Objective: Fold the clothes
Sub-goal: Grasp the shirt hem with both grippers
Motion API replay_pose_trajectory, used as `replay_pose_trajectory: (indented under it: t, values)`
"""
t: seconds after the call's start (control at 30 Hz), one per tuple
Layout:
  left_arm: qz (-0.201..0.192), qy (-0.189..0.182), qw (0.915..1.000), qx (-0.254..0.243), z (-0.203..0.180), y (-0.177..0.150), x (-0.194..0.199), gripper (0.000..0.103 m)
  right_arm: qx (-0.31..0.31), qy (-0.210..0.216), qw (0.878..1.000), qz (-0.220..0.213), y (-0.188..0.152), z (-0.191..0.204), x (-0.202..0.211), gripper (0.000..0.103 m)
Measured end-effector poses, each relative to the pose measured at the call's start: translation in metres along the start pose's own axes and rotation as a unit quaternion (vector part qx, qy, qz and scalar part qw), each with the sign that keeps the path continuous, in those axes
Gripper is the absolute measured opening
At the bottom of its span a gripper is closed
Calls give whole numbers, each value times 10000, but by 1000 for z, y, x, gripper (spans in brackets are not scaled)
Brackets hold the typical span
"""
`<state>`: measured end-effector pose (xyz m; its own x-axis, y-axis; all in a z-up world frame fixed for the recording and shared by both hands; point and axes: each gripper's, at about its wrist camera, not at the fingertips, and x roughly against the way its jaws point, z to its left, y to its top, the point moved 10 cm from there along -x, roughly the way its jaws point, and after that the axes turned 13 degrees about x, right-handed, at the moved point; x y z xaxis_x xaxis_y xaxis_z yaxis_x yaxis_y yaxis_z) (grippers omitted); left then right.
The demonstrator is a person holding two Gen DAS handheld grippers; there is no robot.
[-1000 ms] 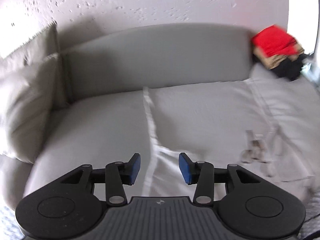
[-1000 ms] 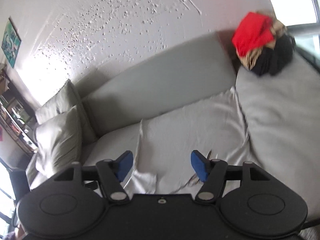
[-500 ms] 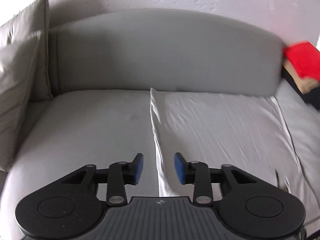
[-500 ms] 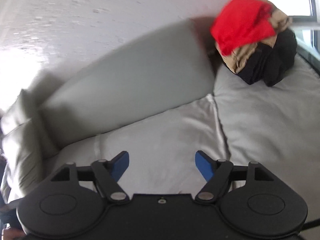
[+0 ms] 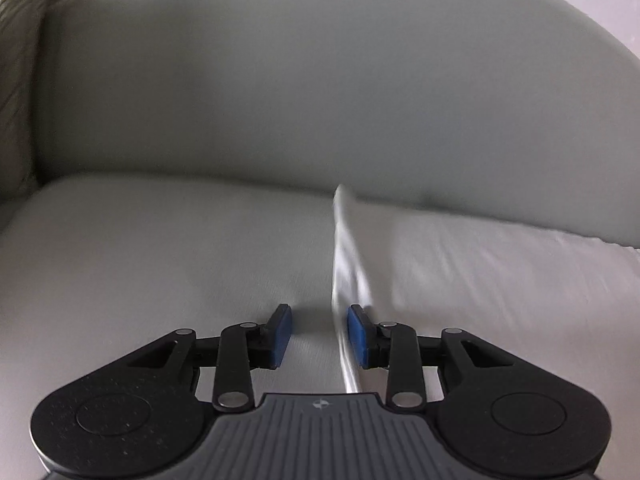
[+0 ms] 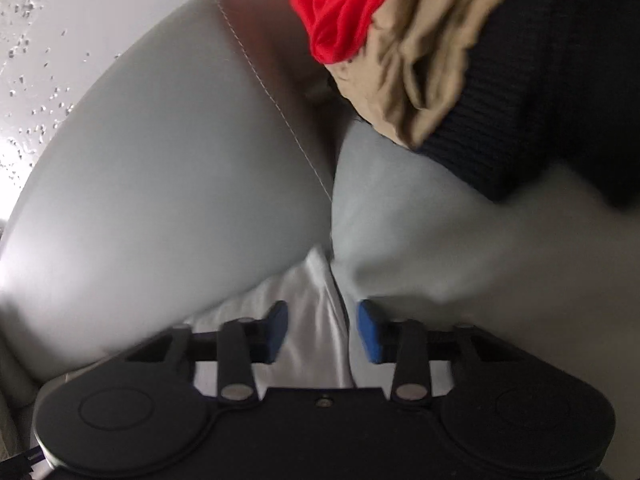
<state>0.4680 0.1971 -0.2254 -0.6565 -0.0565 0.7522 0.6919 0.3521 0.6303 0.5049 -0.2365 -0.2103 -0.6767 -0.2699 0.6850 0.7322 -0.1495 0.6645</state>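
Note:
A pale white garment (image 5: pixel 472 272) lies flat on the grey sofa seat (image 5: pixel 160 264). Its left edge runs toward the backrest. My left gripper (image 5: pixel 318 332) is open and low over the seat, and that left edge passes just inside its right pad (image 5: pixel 357 334). In the right wrist view the garment's far right corner (image 6: pixel 316 316) lies between the pads of my open right gripper (image 6: pixel 322 330), close to the backrest. Nothing is clamped in either gripper.
A pile of clothes sits on the seat at the right: red cloth (image 6: pixel 344 4), tan cloth (image 6: pixel 424 60) and a dark knit (image 6: pixel 548 92). The sofa backrest (image 5: pixel 320 92) rises close ahead. A cushion edge (image 5: pixel 16 92) shows at far left.
Both grippers have moved forward and down toward the sofa back. They now straddle the garment's far edge, left at its left edge and right at its right corner. Both stay open.

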Motion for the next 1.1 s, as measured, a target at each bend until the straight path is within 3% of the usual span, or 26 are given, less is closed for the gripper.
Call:
replay_pose_trajectory:
  t: [0.3,0.5,0.57,0.83,0.93,1.03,1.1]
  values:
    - [133,-93,9999,-52,-7,35,-26,35,627,55,9973,383,14,10,-44,31]
    - [148,-227,9994,-194,-11,40,-27,37,437,334,9979,355,12,7,-44,30]
    - [181,-303,9993,-118,-8,40,-23,49,476,359,9976,357,9,8,-43,31]
    - [266,-536,9981,158,6,51,-15,51,602,402,9965,407,-4,13,-39,31]
    - [342,-521,9978,229,9,51,-17,50,620,378,9965,404,-8,14,-38,31]
    - [394,-566,9972,295,8,51,-19,42,663,271,9966,397,-13,15,-38,27]
    - [334,-605,9970,348,8,54,-19,33,742,168,9963,399,-16,15,-38,12]
